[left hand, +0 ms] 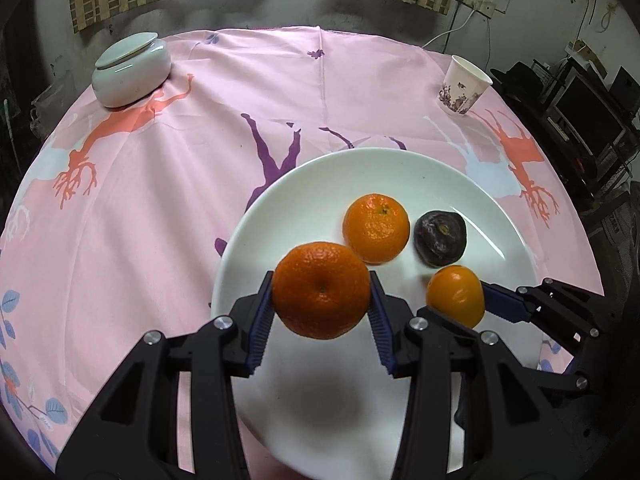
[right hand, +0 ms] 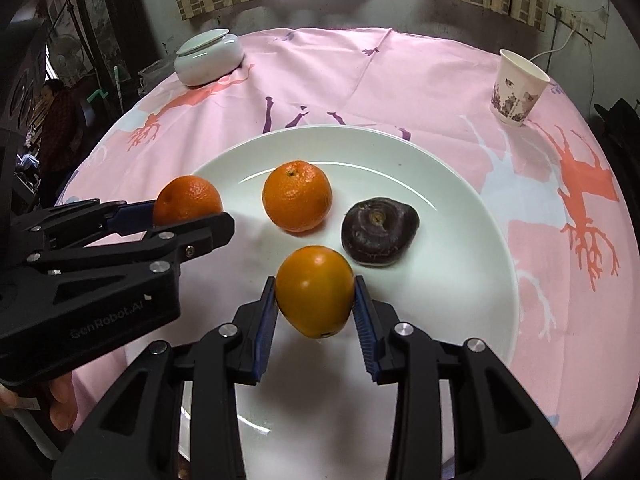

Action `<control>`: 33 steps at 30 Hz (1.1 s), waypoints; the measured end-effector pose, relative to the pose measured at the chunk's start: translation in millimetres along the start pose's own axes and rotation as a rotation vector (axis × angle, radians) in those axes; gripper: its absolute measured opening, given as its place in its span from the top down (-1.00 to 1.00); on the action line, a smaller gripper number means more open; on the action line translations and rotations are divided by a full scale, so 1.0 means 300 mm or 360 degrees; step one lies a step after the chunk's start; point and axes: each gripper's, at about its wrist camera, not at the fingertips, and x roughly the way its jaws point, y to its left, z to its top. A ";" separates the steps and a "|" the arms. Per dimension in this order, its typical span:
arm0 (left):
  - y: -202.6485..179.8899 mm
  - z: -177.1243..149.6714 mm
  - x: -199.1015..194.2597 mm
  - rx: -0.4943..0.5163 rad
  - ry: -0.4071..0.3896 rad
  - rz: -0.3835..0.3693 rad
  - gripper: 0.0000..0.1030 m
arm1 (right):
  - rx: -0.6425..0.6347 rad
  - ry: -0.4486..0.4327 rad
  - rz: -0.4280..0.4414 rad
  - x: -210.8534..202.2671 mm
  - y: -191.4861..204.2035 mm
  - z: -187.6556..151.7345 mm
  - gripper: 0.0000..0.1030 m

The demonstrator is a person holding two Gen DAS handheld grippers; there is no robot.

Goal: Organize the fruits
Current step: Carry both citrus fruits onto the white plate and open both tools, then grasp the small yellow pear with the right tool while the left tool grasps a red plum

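My left gripper (left hand: 322, 294) is shut on a bumpy orange mandarin (left hand: 321, 290) and holds it above the near left part of a white plate (left hand: 280, 196). My right gripper (right hand: 315, 295) is shut on a smooth orange fruit (right hand: 314, 291) above the same plate (right hand: 460, 300). On the plate lie a second mandarin (left hand: 376, 228) (right hand: 297, 196) and a dark purple fruit (left hand: 440, 237) (right hand: 379, 231). The right gripper's fruit (left hand: 455, 295) shows in the left wrist view; the left gripper's mandarin (right hand: 187, 199) shows in the right wrist view.
A pink patterned cloth (left hand: 160, 208) covers the round table. A white lidded jar (left hand: 131, 68) (right hand: 209, 56) stands far left. A paper cup (left hand: 463, 85) (right hand: 518, 87) stands far right. A person (right hand: 56, 128) is beyond the table's left edge.
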 end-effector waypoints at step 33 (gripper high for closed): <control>-0.082 -0.841 -0.616 0.0111 -0.0353 0.0019 -0.90 | 0.0022 -0.0215 -0.0231 -0.599 0.191 -0.790 -0.92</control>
